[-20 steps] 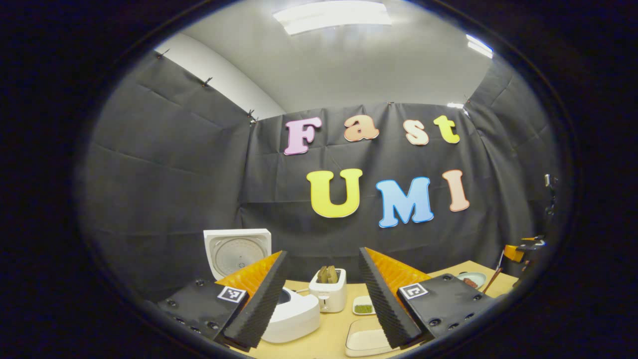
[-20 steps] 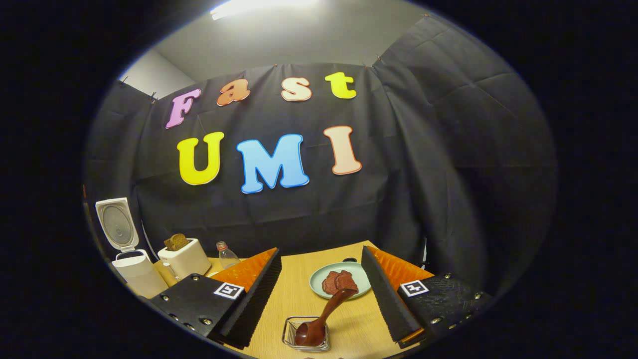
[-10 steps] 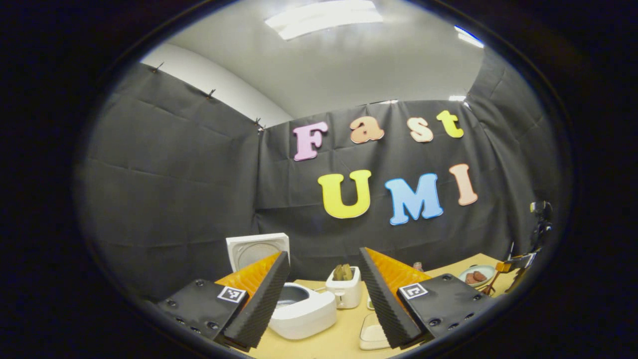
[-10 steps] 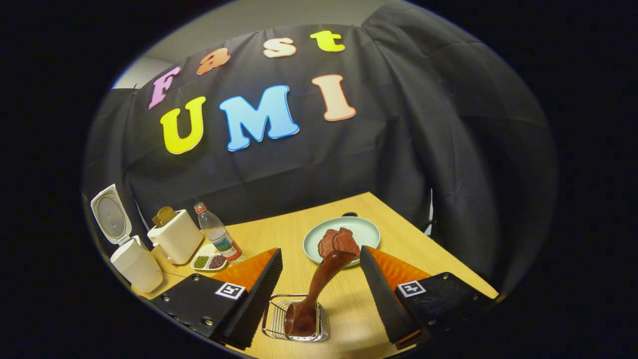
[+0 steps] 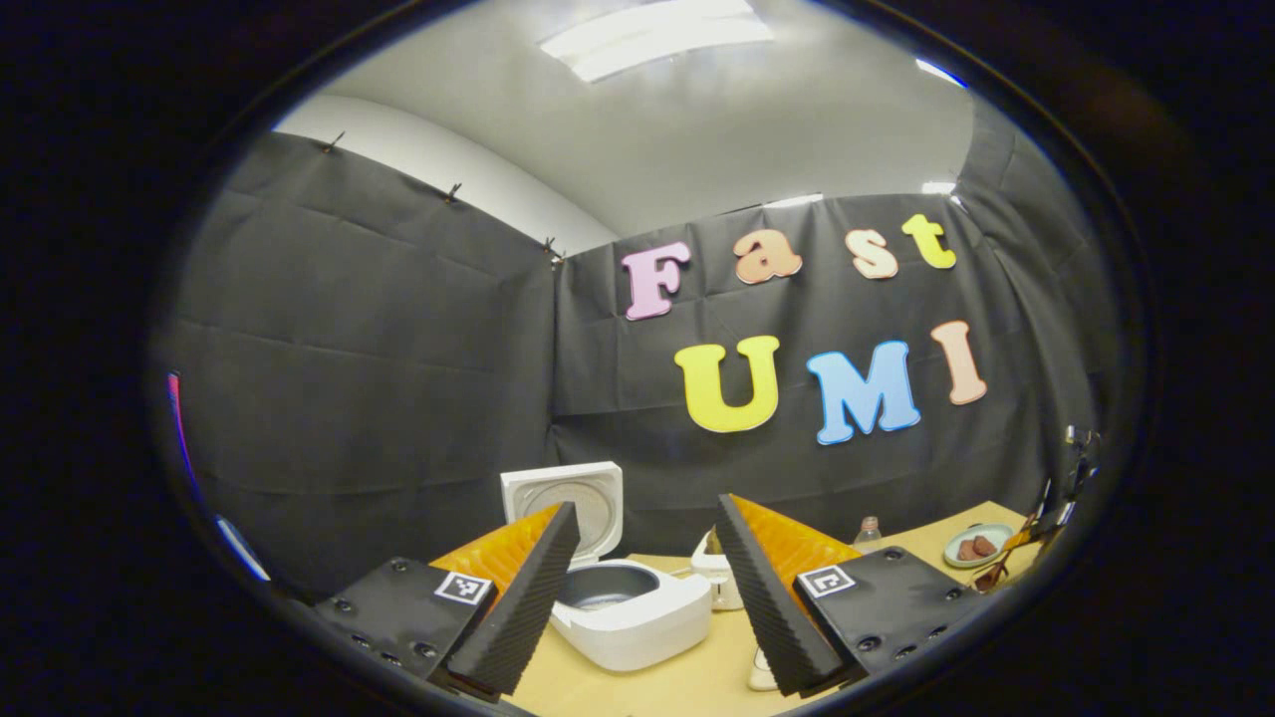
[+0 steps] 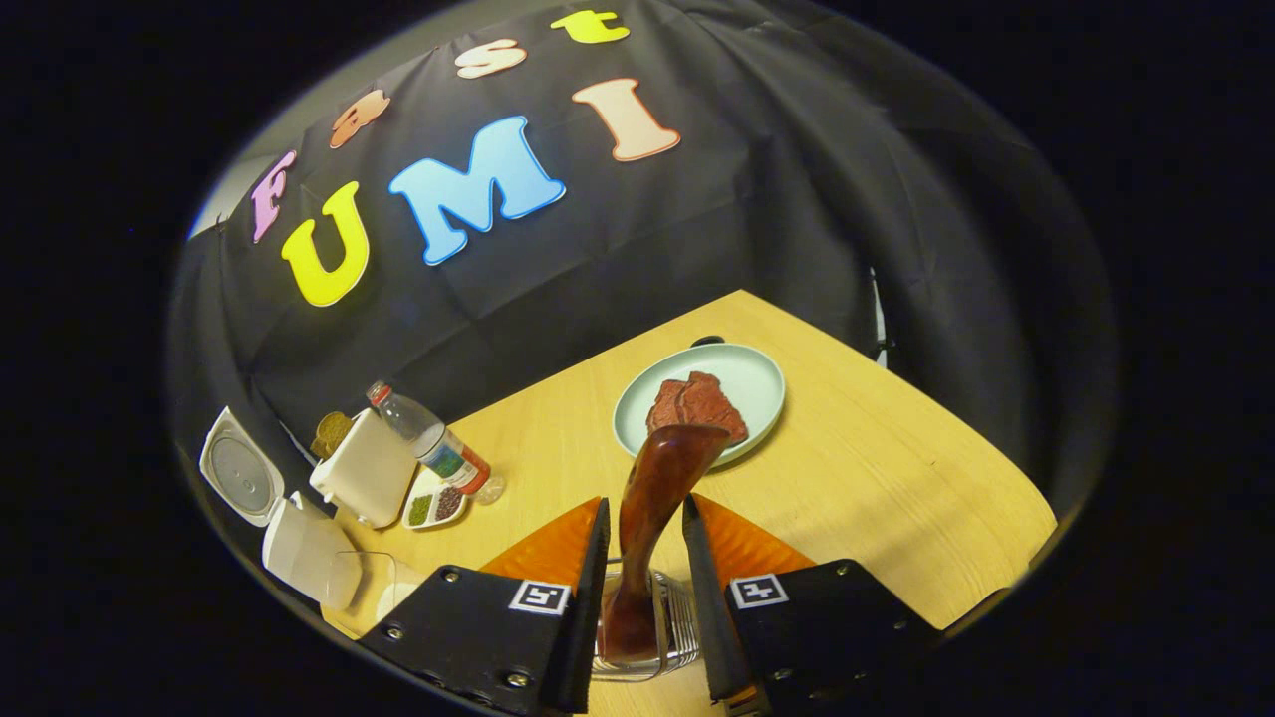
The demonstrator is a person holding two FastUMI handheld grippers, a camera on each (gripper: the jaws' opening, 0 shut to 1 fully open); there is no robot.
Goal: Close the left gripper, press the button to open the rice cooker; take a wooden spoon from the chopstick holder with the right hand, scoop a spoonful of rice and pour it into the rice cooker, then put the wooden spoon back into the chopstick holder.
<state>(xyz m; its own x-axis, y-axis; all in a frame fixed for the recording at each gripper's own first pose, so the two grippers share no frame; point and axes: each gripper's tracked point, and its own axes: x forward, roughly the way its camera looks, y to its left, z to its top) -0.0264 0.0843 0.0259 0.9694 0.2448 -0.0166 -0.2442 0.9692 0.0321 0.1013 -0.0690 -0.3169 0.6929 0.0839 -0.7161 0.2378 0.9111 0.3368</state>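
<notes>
While the right gripper point(image 6: 643, 558) reaches down over the wire chopstick holder point(image 6: 665, 637), its two fingers stand close on either side of the dark reddish-brown wooden spoon point(image 6: 652, 503), whose handle rises between them and leans toward the pale green round plate point(image 6: 759, 383). Whether the pads actually press the handle I cannot tell. The spoon's lower end sits inside the holder on the light wooden table point(image 6: 896, 478). The left gripper point(image 5: 647, 588) has its fingers spread wide apart, with nothing between them, above the white rice cooker point(image 5: 637, 622), whose lid point(image 5: 568, 498) stands raised.
</notes>
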